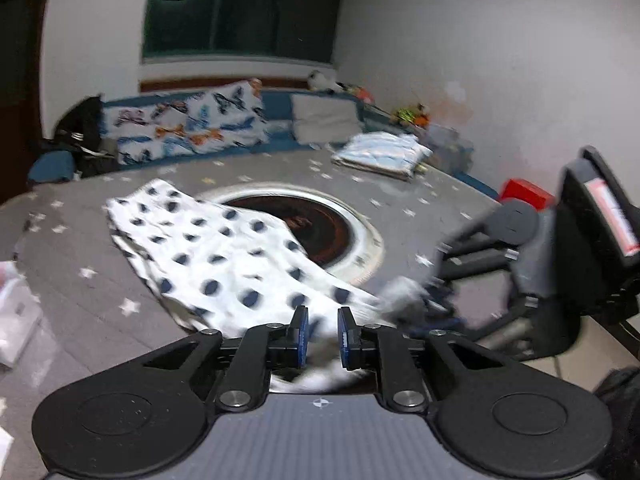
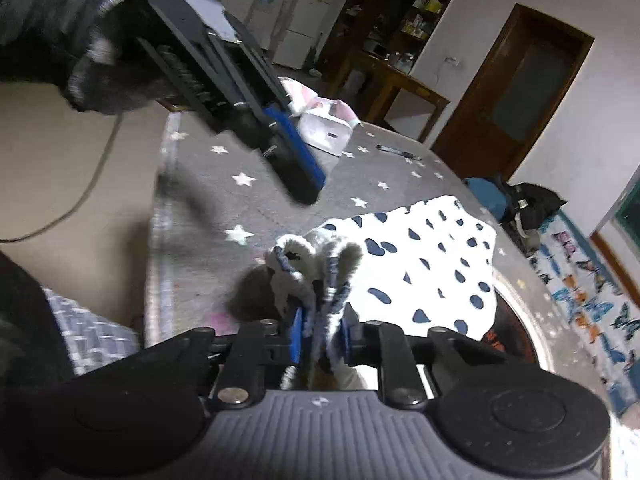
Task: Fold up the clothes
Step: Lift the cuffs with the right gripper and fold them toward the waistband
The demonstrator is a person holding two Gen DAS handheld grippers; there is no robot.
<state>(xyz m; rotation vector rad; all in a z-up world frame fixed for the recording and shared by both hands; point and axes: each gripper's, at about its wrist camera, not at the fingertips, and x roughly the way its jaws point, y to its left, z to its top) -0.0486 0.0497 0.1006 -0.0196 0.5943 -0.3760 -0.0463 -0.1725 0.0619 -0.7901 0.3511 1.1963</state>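
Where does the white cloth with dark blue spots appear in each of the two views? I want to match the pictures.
Left wrist view: the spotted cloth lies across the centre, from mid-left down to the left gripper.
Right wrist view: the spotted cloth is right of centre, its bunched edge between the fingers of the right gripper.
Shared landmark: the dark round opening with a white rim, partly under the cloth.

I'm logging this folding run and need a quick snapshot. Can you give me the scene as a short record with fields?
surface: grey star-print mat
garment: white cloth with dark blue spots, spread flat, partly over a round printed disc
left tool: pads apart, cloth edge between them
right tool: shut on the garment's bunched trim
already folded: pale stack at the mat's far side
image quality: motion blur
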